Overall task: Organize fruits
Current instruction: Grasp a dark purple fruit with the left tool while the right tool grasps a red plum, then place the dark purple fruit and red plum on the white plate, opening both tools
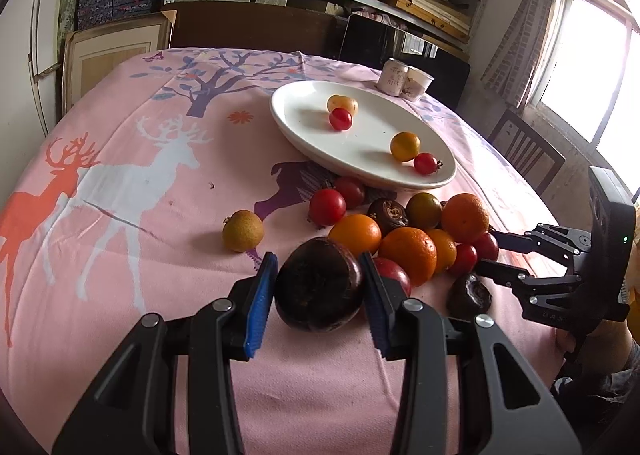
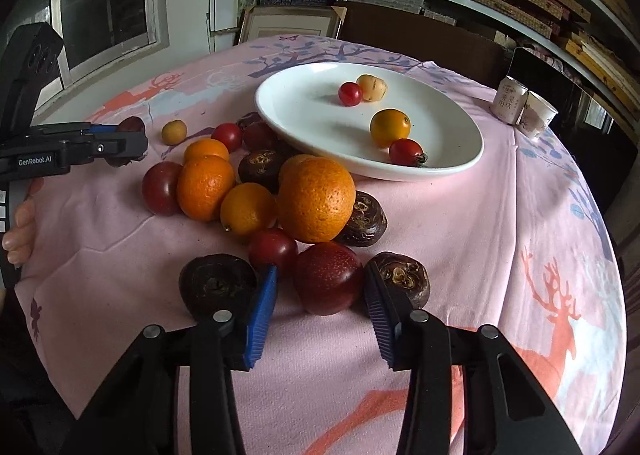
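My left gripper (image 1: 319,287) is shut on a dark brown water chestnut (image 1: 319,290), just above the pink cloth, left of the fruit pile. It also shows in the right wrist view (image 2: 130,145). My right gripper (image 2: 320,291) is open, its blue pads either side of a dark red plum (image 2: 327,278) without clear contact. The pile holds oranges (image 2: 316,199), cherry tomatoes (image 2: 273,248) and more water chestnuts (image 2: 217,286). A white oval plate (image 2: 440,135) behind the pile carries two red tomatoes, a yellow tomato (image 2: 390,127) and a pale fruit.
A lone yellowish fruit (image 1: 243,230) lies left of the pile. Two small paper cups (image 2: 524,107) stand at the table's far right edge. A chair (image 1: 524,151) and shelves of boxes surround the round table (image 1: 120,295).
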The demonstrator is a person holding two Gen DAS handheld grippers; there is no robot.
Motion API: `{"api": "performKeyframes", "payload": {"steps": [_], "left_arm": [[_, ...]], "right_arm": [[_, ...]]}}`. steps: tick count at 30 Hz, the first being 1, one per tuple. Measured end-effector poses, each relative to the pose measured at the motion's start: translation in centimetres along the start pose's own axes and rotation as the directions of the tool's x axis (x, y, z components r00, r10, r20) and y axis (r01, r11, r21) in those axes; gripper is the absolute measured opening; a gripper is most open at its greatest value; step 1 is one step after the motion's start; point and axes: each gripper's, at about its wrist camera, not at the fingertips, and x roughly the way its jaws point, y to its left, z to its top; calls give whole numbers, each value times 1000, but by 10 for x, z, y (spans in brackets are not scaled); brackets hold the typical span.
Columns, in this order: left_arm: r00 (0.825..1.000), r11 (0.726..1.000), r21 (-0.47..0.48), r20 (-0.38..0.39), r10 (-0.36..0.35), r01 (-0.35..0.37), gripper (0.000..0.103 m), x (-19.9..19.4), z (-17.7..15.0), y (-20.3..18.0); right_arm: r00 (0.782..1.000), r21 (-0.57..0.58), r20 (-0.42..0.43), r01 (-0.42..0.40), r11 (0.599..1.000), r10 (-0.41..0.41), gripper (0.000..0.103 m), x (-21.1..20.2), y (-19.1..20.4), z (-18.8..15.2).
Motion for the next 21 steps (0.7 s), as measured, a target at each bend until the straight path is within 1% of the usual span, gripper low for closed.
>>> {"api": "performKeyframes", "payload": {"steps": [4,7,10,13,15,17,19,21], "left_arm": [[1000,1000,-3,19,-3,3,41,-3,0,1],[1000,1000,-5,30,-8,8,41,-6,-1,2],[999,1000,-1,41,-14,14,41,-8,-1,0],[999,1000,-2,31,-20,20,41,-7,1,0],[999,999,-4,23,-37,37,41,-5,8,-1],[999,999,-7,23,-44,44,41,0,23,-5],[998,998,8,34,-56,56,41,6,42,-14],[997,998,31,46,-58,57,41,18,64,-25]], "right_arm": [[997,98,24,-70,993,68,35,-5,-15,-5],[993,158,75,-103,982,92,35,-16,-25,-10],[980,219,138,-170,961,142,36,-32,-40,-11],[965,269,192,-227,936,179,36,-45,-55,-7],[959,290,213,-246,925,189,36,-49,-67,3],[959,310,228,-238,920,171,36,-50,-78,19],[955,333,242,-248,910,172,36,-44,-90,39],[958,357,238,-242,902,162,36,-33,-101,57]]}}
